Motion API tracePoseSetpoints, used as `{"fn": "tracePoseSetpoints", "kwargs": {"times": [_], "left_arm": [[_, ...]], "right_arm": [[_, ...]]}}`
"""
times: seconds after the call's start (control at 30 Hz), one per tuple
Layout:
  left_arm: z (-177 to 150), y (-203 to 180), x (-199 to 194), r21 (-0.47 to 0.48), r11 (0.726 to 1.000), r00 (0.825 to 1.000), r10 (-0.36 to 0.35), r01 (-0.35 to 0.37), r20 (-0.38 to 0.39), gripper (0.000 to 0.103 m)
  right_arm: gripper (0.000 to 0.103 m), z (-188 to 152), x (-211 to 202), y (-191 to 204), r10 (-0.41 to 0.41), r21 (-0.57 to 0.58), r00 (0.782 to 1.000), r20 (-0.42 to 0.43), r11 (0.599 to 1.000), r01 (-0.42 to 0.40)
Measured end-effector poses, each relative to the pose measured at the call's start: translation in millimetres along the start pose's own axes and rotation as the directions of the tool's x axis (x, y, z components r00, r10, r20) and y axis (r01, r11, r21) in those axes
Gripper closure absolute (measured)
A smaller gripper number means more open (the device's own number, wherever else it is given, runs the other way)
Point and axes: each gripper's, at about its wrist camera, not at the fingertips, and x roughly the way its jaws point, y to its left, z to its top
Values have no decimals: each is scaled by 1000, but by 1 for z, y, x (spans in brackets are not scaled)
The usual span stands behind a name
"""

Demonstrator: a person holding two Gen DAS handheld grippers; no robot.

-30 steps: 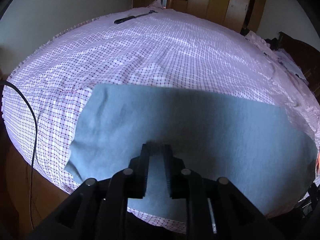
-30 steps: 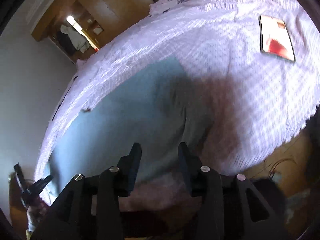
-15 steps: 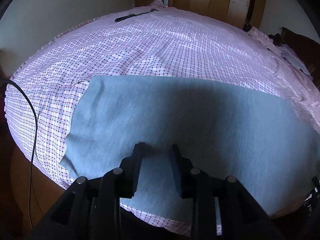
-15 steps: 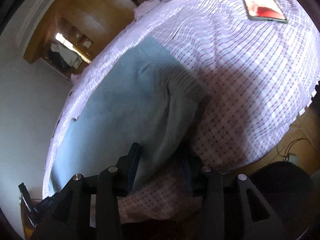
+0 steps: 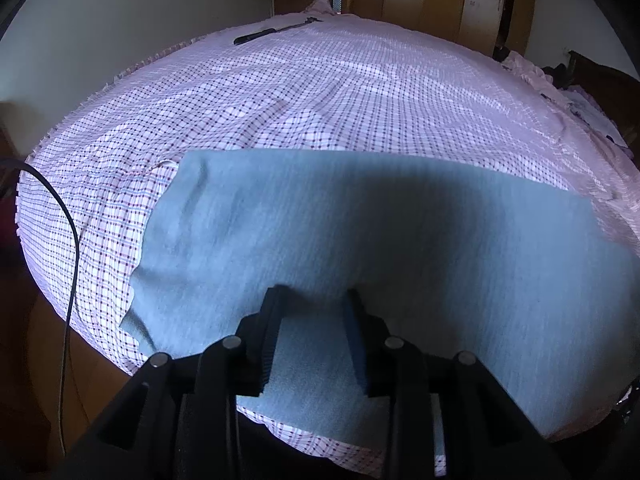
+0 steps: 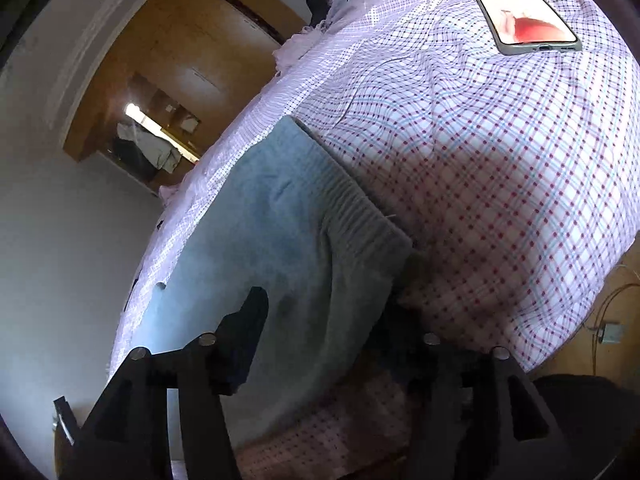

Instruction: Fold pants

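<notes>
Grey-blue pants (image 5: 360,232) lie flat along the near edge of a bed with a pink checked sheet (image 5: 320,100). My left gripper (image 5: 314,300) is open and empty, just above the pants' near edge. In the right wrist view the pants (image 6: 280,232) show their ribbed waistband (image 6: 360,208) end. My right gripper (image 6: 328,304) is open over the waistband corner, with one finger on each side of it.
A phone (image 6: 524,20) lies on the sheet beyond the waistband. A black stick-like object (image 5: 276,31) lies at the bed's far edge. A black cable (image 5: 70,248) hangs by the bed's left side. Wooden wardrobes (image 5: 480,0) stand behind.
My left gripper has opened wider and let go of the pants' edge. My right gripper has moved closer to the waistband corner and opened wider.
</notes>
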Motion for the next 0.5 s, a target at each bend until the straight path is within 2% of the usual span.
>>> {"fn": "tracePoseSetpoints", "kwargs": {"times": [0.07,0.17,0.23,0.4,0.5], "left_arm": [[0,0,0,-1,1000,1000,-1,1,-1,70],[0,0,0,2,1000,1000,2,-2,0,70],[0,0,0,4,1000,1000,4,-4,-1,70],[0,2,3,-6,1000,1000,0,0,1,69],[-1,0,3,3,1000,1000,12,-12,9,69]], "right_arm": [[55,3,-10,-1,-7,-13,999,37,1000,7],[56,2,-1,-4,-32,-15,999,6,999,32],[61,-2,1,-6,-46,-21,999,1,999,46],[61,-15,-4,-17,0,47,999,-40,999,2],[60,-10,4,-13,4,21,1000,-26,1000,-4]]}}
